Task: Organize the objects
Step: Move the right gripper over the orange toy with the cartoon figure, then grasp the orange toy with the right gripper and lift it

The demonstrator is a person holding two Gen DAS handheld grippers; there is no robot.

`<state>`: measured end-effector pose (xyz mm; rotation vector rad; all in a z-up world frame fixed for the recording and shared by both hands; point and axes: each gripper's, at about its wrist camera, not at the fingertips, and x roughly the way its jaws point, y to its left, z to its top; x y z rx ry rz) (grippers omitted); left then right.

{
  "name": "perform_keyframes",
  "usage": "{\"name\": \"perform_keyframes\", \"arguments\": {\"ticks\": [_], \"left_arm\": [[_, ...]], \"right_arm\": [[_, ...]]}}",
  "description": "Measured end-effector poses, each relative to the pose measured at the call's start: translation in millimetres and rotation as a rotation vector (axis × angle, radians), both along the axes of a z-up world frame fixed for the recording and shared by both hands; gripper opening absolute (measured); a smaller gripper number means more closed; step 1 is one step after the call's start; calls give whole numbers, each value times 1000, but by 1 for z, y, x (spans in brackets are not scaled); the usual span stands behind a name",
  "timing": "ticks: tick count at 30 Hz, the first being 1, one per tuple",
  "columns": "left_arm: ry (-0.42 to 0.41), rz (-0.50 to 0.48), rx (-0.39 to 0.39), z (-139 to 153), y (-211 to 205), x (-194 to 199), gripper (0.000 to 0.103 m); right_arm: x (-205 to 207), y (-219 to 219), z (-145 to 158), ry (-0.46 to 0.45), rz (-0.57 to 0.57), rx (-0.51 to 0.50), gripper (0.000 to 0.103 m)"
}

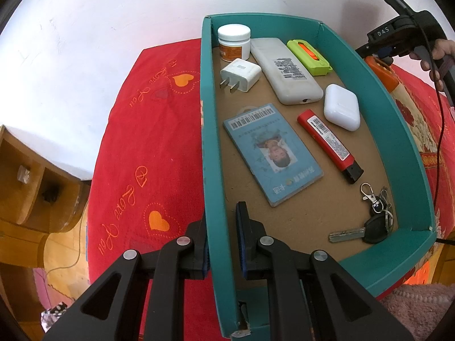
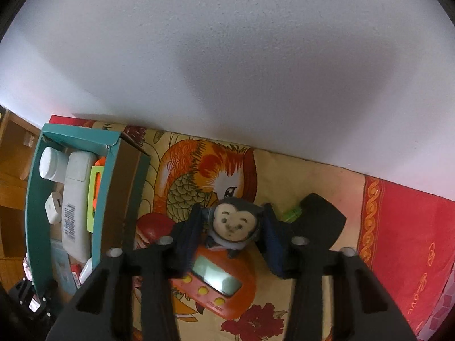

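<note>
A teal cardboard box lies on the red cloth; my left gripper is shut on its left wall near the front. Inside lie a white jar, a white charger, a white remote, a green-orange case, a white earbud case, a red lighter, a blue ID card and keys. My right gripper is shut on the monkey head of an orange toy device, beside the box.
A white wall rises behind the bed. A wooden shelf unit stands at the left, below the bed edge. A patterned fish cloth covers the bed's right part. A pink blanket lies at the lower right.
</note>
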<state>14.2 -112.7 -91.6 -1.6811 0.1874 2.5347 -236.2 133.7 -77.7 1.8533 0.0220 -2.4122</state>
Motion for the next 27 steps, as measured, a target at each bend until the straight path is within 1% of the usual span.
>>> {"name": "perform_keyframes", "arguments": {"ticks": [3,7,12,16,18,20,23,24,25,27], "left_arm": [[0,-4,0,0,-1,0,14],[0,-4,3,0,-1,-1,14],[0,-5,3,0,-1,-1,14],[1,-8,1,0,0,-2,14],[1,-8,1,0,0,-2,14],[2,-8,1,0,0,-2,14],[2,-8,1,0,0,-2,14],[2,-9,2,0,-1,-2,14],[2,-8,2,0,0,-2,14],[2,-7,3,0,0,-3,14]], "right_arm": [[12,-4,11,51,18,26,39],[44,-11,33,154,34,59,39],[79,-15,40,229,19,75,39],[93,-15,38,216,3,34,39],[92,-21,37,204,32,33,40],[96,-27,37,190,68,45,45],[96,-29,35,185,124,45,55],[95,-28,36,184,140,44,61],[94,-28,34,179,159,43,62],[92,-27,30,164,195,43,63]]}}
